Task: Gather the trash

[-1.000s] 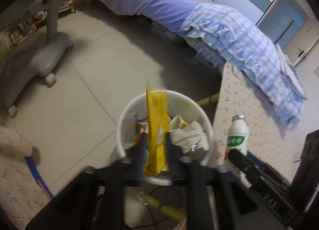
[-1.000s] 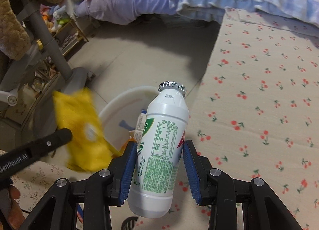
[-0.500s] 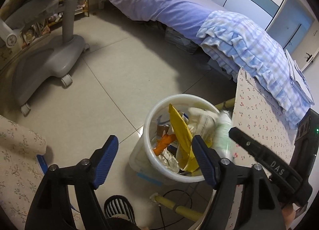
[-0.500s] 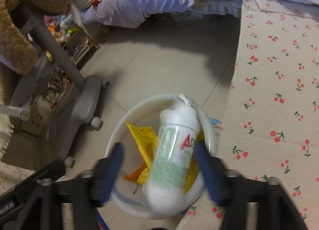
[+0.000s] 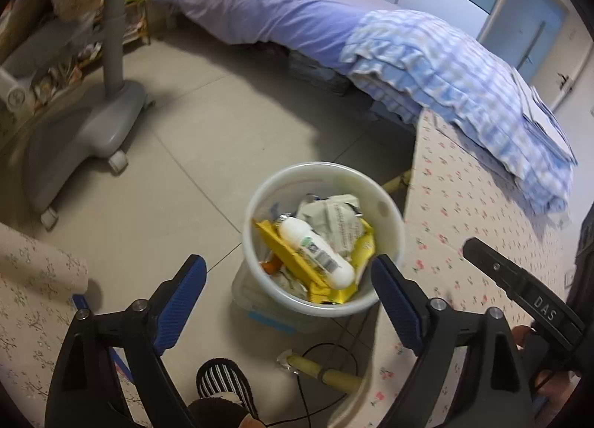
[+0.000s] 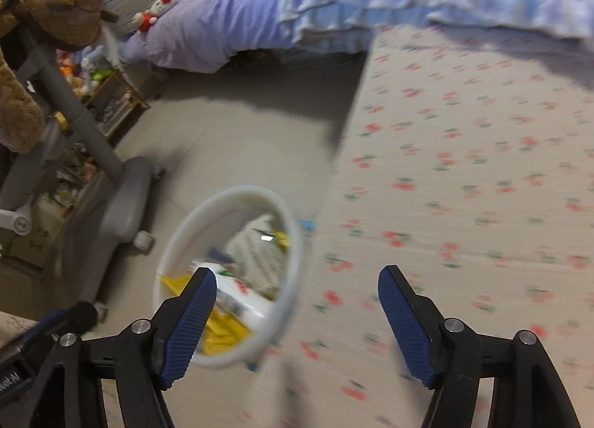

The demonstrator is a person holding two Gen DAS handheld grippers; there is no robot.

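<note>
A white round trash bin (image 5: pixel 386 212) stands on the floor beside the table. Inside it lie a white drink bottle (image 5: pixel 315 249), a yellow wrapper (image 5: pixel 286 249) and crumpled paper (image 5: pixel 334 216). My left gripper (image 5: pixel 289 290) is open and empty, above the bin's near rim. My right gripper (image 6: pixel 297 313) is open and empty, over the table edge; the bin (image 6: pixel 293 242) with the bottle (image 6: pixel 241 298) lies below its left finger. The right gripper's body (image 5: pixel 519 294) shows at the right of the left wrist view.
A table with a cherry-print cloth (image 5: pixel 464 227) (image 6: pixel 464 186) is right of the bin. A grey wheeled stand (image 5: pixel 85 130) (image 6: pixel 111 212) is to the left. A bed with purple sheet (image 5: pixel 282 15) and blue checked quilt (image 5: pixel 445 64) is behind. A cable and yellow stick (image 5: pixel 323 372) lie on the floor.
My left gripper opened and dropped the yellow wrapper into the bin. My right gripper opened and dropped the white bottle, which now lies in the bin. Both grippers have drawn back.
</note>
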